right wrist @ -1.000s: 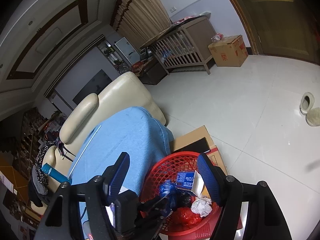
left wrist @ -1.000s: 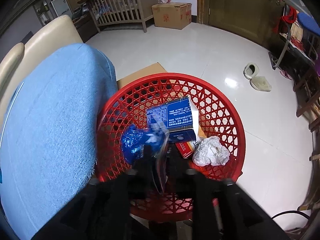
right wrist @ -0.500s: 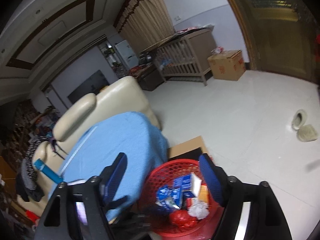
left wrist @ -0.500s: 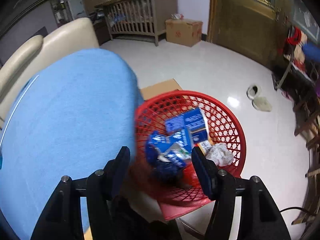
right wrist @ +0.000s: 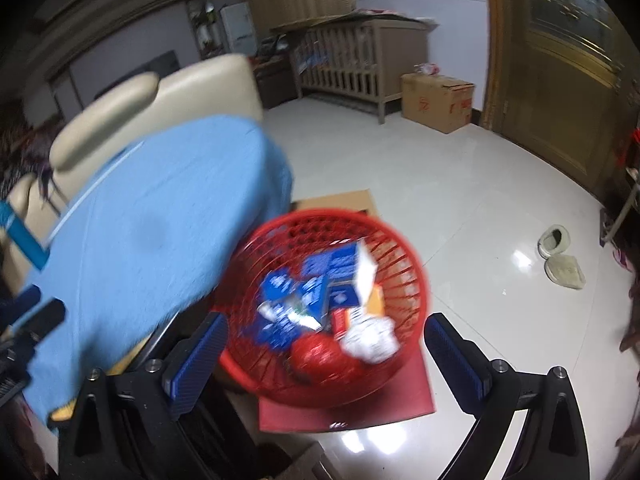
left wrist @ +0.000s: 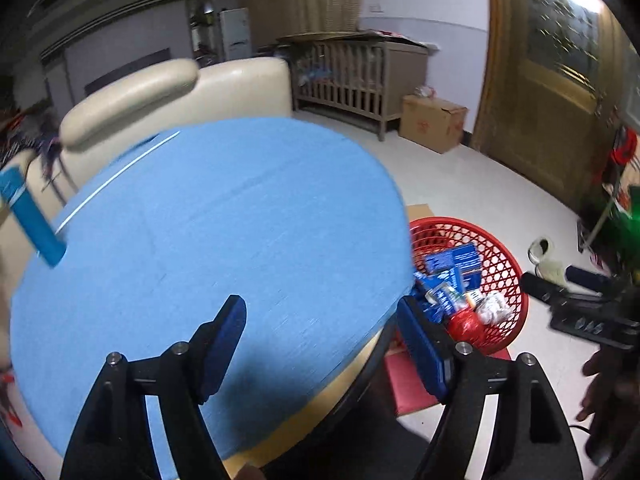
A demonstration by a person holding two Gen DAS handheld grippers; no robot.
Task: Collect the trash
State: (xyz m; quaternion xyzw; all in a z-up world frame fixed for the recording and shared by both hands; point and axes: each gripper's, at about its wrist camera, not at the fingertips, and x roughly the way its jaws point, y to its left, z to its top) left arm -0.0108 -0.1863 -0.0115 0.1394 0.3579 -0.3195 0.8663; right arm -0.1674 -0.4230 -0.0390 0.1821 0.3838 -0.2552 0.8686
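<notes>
Both claws stand open and empty, their jaws having just been opening. The left claw (left wrist: 320, 340) is over the blue-covered worktop (left wrist: 220, 220), near its right edge. A blue packet (left wrist: 32, 216) lies at the far left edge, well apart, its long axis slanting toward the left claw, which looks nearer. The right claw (right wrist: 326, 354) hangs above the red basket (right wrist: 416, 280) on the floor, trash inside.

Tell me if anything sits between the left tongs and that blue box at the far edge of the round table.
Nothing visible does. The left tongs are open and empty, and only bare blue tablecloth lies between them and the blue box.
</notes>
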